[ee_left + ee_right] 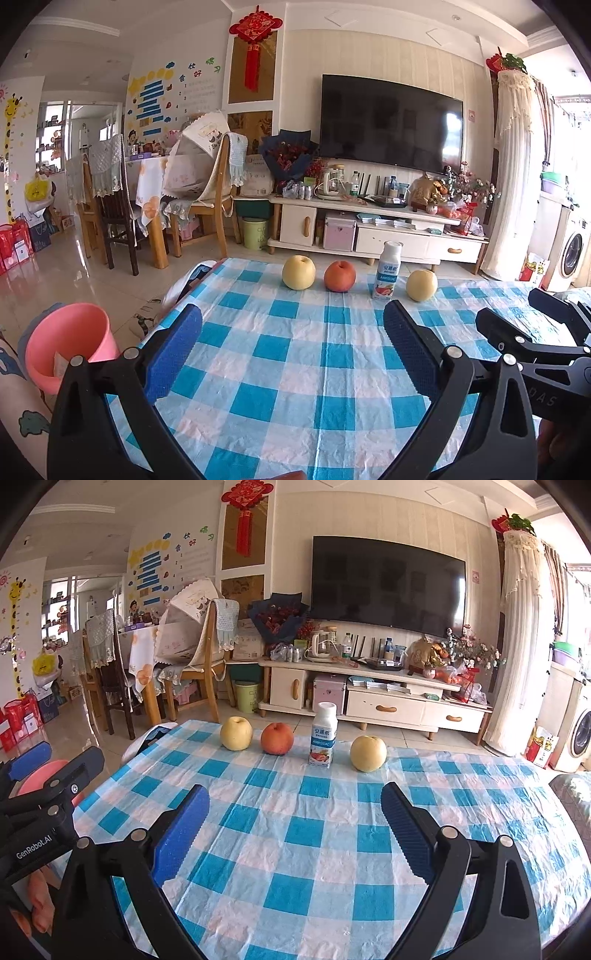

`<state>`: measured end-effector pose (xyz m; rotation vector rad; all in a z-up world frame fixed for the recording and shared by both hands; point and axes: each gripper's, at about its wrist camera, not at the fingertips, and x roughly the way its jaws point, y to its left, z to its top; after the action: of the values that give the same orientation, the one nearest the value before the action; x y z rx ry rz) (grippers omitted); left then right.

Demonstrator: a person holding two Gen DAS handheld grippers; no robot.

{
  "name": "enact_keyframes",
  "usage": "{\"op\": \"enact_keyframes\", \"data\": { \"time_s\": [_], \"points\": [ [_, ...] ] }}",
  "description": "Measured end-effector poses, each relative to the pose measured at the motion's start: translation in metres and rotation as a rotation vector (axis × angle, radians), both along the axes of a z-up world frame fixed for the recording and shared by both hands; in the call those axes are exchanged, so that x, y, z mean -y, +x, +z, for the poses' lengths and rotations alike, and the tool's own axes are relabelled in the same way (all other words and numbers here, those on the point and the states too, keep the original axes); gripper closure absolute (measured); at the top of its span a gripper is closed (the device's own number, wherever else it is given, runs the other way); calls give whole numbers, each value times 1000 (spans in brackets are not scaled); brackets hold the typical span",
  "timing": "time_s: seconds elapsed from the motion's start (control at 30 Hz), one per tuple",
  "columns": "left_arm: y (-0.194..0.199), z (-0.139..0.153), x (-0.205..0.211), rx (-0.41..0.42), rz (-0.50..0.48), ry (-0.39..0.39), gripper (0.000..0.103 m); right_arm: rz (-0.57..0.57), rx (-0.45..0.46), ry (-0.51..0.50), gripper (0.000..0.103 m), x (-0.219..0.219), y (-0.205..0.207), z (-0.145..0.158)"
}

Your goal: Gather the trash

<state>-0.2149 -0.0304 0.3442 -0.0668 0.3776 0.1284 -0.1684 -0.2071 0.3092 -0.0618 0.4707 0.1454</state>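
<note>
"GenRobot.AI" — left gripper (55, 771) housing

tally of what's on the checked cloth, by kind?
Yellow pears: 2, left and right
Red apple: 1
Yogurt bottle: 1
Total: 4

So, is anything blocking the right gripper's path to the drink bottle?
Nothing visible: only bare checked tablecloth lies between the open right gripper and the white drink bottle. A red apple and yellow pear flank it, apart.
</note>
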Motion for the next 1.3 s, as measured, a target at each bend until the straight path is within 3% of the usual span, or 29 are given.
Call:
{"op": "enact_keyframes", "data": {
  "time_s": [0.87,1.3],
  "points": [
    [8,-4,26,-6,-32,21,4,-32,-14,-7,10,21,7,-14],
    [32,-19,28,-38,-28,18,4,-36,-45,-24,10,22,17,-28]
  ]
}}
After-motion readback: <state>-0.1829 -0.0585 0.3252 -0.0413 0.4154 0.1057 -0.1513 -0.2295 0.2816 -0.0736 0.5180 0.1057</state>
